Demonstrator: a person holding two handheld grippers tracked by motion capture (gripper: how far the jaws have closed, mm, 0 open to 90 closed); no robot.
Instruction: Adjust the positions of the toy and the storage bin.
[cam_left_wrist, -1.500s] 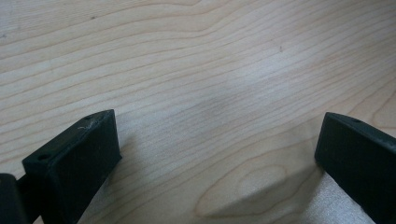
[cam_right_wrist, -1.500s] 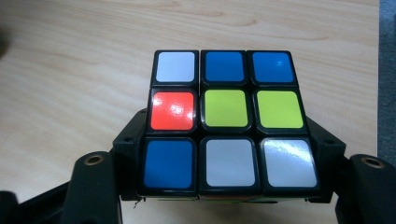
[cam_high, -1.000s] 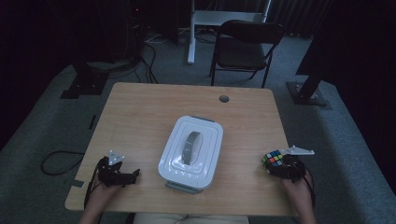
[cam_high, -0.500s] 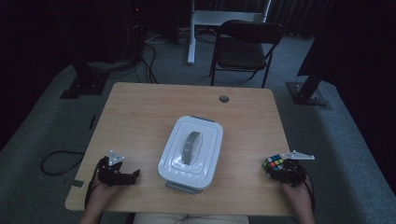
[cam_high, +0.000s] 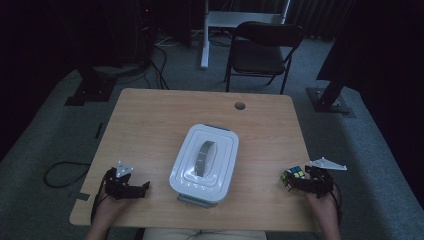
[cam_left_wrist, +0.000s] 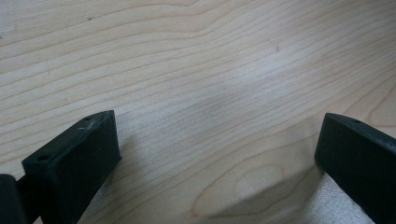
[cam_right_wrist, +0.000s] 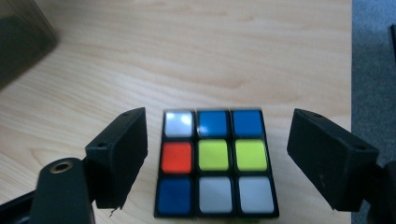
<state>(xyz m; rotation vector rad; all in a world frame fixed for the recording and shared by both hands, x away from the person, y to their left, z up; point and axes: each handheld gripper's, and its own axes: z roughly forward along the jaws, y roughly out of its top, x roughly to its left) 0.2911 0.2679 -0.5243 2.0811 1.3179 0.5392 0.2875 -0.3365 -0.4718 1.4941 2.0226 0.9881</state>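
right gripper (cam_right_wrist: 217, 158) wide open | puzzle cube (cam_right_wrist: 215, 163) straight ahead between jaws, ungripped, gaps both sides | left gripper (cam_left_wrist: 217, 158) wide open, empty, well apart

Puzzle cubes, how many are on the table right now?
1. The puzzle cube sits near the table's right front edge, between the right gripper's open jaws.

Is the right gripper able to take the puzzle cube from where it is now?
Probably yes: the right gripper is open with the puzzle cube between its jaws, with gaps on both sides.
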